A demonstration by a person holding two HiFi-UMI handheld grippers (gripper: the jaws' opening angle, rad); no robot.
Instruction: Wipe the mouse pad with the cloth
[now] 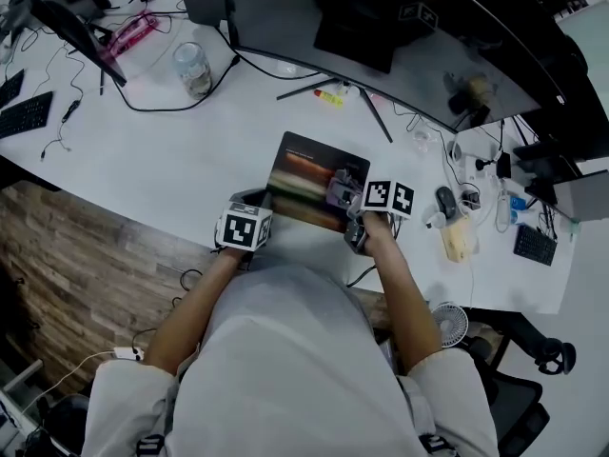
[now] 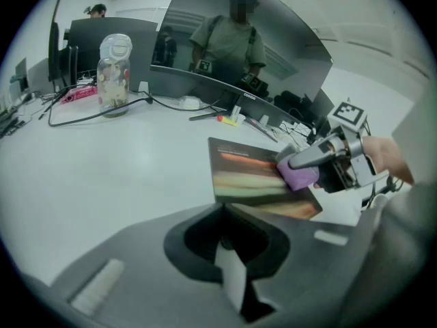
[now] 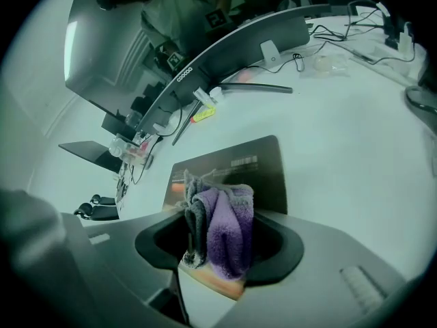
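mouse pad: flat on counter. cloth: on pad's right part, clamped in right gripper. left gripper: jaws nearly together, empty, at pad's near-left corner. risk: pad unpinned, may slide under wipe; bunched cloth, thin contact.

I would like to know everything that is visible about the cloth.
The cloth is purple with a grey part, fluffy like microfibre. It is bunched into folds and clamped between the jaws of the right gripper. Its lower end rests on the dark mouse pad, by the pad's edge nearest the person.
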